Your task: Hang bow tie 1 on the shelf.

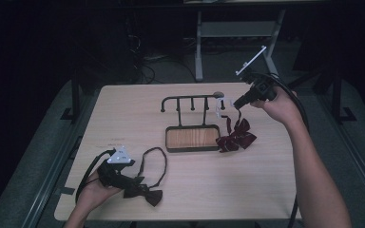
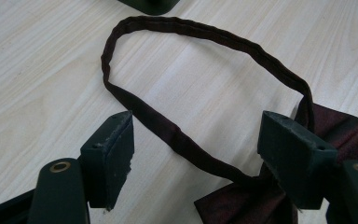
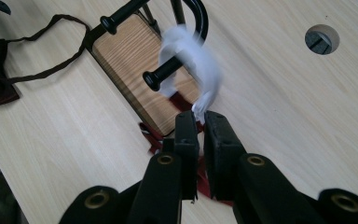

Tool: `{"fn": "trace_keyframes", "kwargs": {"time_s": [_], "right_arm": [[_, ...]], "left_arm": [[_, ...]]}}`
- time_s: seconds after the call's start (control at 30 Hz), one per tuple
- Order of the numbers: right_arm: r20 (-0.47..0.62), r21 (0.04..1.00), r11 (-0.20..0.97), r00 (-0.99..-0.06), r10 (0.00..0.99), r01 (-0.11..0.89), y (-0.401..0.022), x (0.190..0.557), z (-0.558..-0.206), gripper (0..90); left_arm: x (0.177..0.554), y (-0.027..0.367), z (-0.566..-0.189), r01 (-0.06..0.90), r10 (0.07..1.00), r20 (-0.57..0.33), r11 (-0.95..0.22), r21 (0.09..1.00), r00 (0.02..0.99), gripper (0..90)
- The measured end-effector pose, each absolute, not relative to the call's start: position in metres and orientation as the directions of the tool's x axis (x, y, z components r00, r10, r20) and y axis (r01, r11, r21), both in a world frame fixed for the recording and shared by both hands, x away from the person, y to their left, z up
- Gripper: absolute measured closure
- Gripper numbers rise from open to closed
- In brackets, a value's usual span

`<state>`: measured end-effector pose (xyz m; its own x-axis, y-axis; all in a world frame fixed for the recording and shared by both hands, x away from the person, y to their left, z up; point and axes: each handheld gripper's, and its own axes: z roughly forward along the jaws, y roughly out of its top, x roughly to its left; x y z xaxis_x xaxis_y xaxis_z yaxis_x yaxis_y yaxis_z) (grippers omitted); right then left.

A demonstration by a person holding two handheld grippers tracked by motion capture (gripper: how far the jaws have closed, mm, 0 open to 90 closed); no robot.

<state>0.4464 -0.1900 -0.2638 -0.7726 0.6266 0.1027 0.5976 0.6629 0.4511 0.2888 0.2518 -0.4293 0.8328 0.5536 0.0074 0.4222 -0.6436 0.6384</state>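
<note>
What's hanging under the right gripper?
A dark red bow tie dangles below the right gripper, its lower part resting on the table. The gripper pinches its white strap, looped over the rack's peg; the pinch point is hidden.

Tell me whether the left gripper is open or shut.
Open: the left gripper has its jaws wide apart, with the bow tie strap lying between them on the table.

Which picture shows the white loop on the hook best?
The right gripper view: the white loop sits close up, hung over a peg of the black rack, just beyond the right claw. The high view shows it tiny; the left gripper view looks at another bow tie's strap.
</note>
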Motion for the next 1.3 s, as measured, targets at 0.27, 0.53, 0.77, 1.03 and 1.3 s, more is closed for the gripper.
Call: {"fn": "trace_keyframes", "kwargs": {"time_s": [0.27, 0.53, 0.77, 1.03, 1.3], "right_arm": [[0.112, 0.452, 0.665, -0.777, 0.619, 0.595, -0.194, 0.444, -0.270, 82.3], [0.147, 0.471, 0.655, -0.785, 0.602, 0.591, -0.199, 0.439, -0.280, 75.9], [0.165, 0.487, 0.657, -0.800, 0.577, 0.575, -0.200, 0.432, -0.289, 70.9], [0.181, 0.500, 0.661, -0.815, 0.551, 0.559, -0.201, 0.425, -0.299, 67.1], [0.196, 0.505, 0.662, -0.820, 0.538, 0.554, -0.203, 0.419, -0.309, 64.8]], "left_arm": [[0.289, 0.251, -0.430, 0.420, 0.550, 0.009, -0.647, 0.636, 0.835, 27.7], [0.289, 0.251, -0.430, 0.419, 0.548, 0.011, -0.651, 0.633, 0.836, 27.7], [0.289, 0.250, -0.431, 0.425, 0.553, 0.007, -0.649, 0.631, 0.833, 27.7], [0.290, 0.250, -0.432, 0.420, 0.552, 0.018, -0.654, 0.629, 0.833, 27.8], [0.290, 0.250, -0.433, 0.425, 0.558, 0.017, -0.650, 0.630, 0.829, 27.7]]}}
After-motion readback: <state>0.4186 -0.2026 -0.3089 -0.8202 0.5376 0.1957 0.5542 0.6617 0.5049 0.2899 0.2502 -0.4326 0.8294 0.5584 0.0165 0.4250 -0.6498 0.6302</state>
